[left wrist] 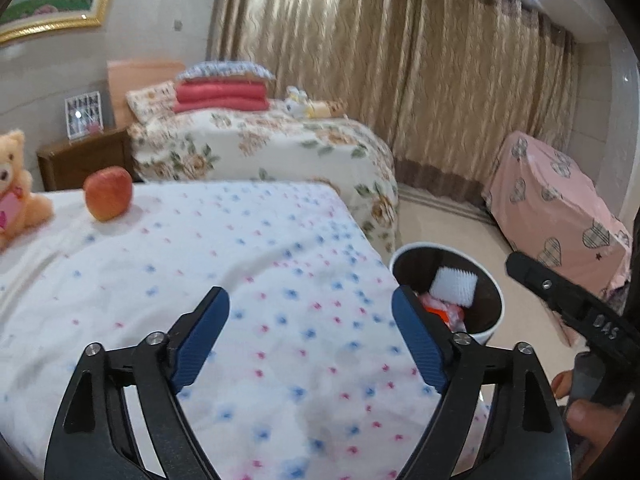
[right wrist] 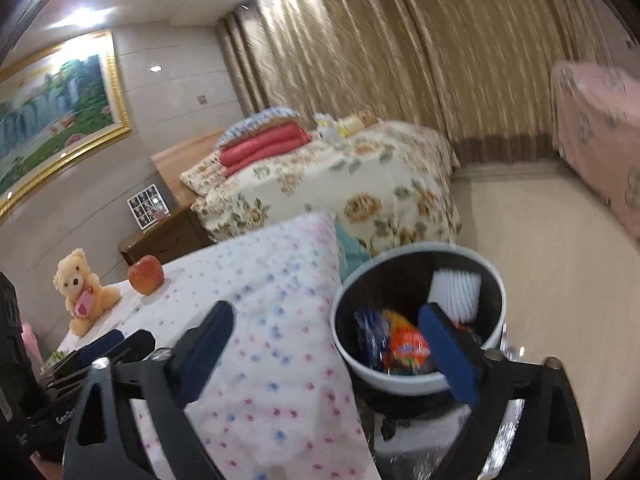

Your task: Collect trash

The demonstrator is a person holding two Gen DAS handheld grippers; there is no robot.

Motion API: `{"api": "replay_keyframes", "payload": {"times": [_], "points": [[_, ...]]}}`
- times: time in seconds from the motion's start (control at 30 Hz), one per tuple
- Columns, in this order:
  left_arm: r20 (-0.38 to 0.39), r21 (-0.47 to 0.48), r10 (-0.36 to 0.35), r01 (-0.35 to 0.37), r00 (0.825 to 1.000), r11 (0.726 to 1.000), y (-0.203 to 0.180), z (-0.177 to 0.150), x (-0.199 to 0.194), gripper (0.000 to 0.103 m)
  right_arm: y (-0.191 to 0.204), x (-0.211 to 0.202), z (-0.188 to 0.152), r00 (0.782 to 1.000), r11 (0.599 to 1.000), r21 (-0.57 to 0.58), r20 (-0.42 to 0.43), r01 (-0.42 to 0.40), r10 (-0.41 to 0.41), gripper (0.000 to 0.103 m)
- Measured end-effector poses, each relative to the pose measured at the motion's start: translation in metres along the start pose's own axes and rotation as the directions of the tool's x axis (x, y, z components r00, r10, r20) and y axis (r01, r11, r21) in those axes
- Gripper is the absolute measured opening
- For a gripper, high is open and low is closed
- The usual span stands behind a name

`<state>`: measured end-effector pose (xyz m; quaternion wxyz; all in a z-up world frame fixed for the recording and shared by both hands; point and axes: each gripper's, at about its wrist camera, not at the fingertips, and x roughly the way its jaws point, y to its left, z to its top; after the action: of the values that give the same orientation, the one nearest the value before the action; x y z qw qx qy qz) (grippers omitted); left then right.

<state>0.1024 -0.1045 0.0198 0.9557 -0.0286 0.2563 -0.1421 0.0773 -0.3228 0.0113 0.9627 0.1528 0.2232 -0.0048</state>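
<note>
A bedroom seen from two handheld grippers; in the near foreground is a bed (left wrist: 260, 264) with a white sheet dotted in blue and pink.

The left gripper (left wrist: 310, 320) hangs over the sheet with its blue-padded jaws spread wide and nothing between them; the sheet under it is bare.

The right gripper (right wrist: 326, 336) also has its jaws spread wide and holds nothing; its left finger is over the near bed's edge and its right finger is over the bin's mouth; in the left view it shows as a black finger at the far right, beyond the bin.

The bin (left wrist: 490, 332) stands on the floor just beside the bed's right edge; it is round, white outside and dark inside. The trash lies inside it: a white ridged piece (right wrist: 456, 290) against the far wall, an orange wrapper (right wrist: 408, 346) and a dark blue wrapper (right wrist: 370, 338) nearer; in the left view only the white piece (left wrist: 454, 286) and some orange and pink show.

At the bed's far left sit an apple (left wrist: 108, 193) and, left of it, a teddy bear (left wrist: 16, 188) with a pink heart; the two are near but apart.

Beyond is a second bed (left wrist: 260, 148) in a floral cover, with folded red bedding (left wrist: 220, 96); curtains (left wrist: 400, 60) hang behind it; a framed painting (right wrist: 48, 112) is on the left wall.
</note>
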Motion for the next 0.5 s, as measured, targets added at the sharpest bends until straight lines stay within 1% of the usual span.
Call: {"api": "replay_keyframes", "payload": {"times": [0.03,0.07,0.1,0.17,0.23,0.33,0.5], "points": [[0.032,-0.007,0.015,-0.015,0.999,1.000,0.003,0.001,-0.006,0.093,0.005,-0.004,0.002,1.000,1.000,-0.018,0.026,0.002,-0.002,0.103],[0.067,-0.011,0.032,-0.031,0.997,0.999,0.006,0.000,-0.011,0.100,0.010,-0.008,0.003,0.999,0.999,-0.037,0.051,0.002,0.000,0.103],[0.098,-0.011,0.052,-0.051,0.994,0.999,0.007,0.000,-0.015,0.103,0.015,-0.010,0.004,0.998,0.998,-0.057,0.070,0.001,0.003,0.103],[0.153,-0.001,0.110,-0.111,0.982,0.994,0.010,-0.003,-0.020,0.103,0.021,-0.009,0.001,0.996,0.996,-0.083,0.085,0.012,-0.005,0.103],[0.159,0.009,0.132,-0.135,0.978,0.991,0.013,-0.006,-0.019,0.103,0.023,-0.003,-0.005,0.997,0.996,-0.085,0.076,0.018,-0.011,0.103],[0.140,0.018,0.156,-0.161,0.978,0.987,0.016,-0.013,-0.012,0.103,0.020,0.005,-0.016,0.998,0.998,-0.064,0.061,0.021,-0.017,0.103],[0.130,0.047,0.184,-0.191,0.974,0.980,0.015,-0.024,-0.008,0.103,0.021,0.011,-0.030,0.997,0.997,-0.071,0.069,0.040,-0.035,0.103]]}}
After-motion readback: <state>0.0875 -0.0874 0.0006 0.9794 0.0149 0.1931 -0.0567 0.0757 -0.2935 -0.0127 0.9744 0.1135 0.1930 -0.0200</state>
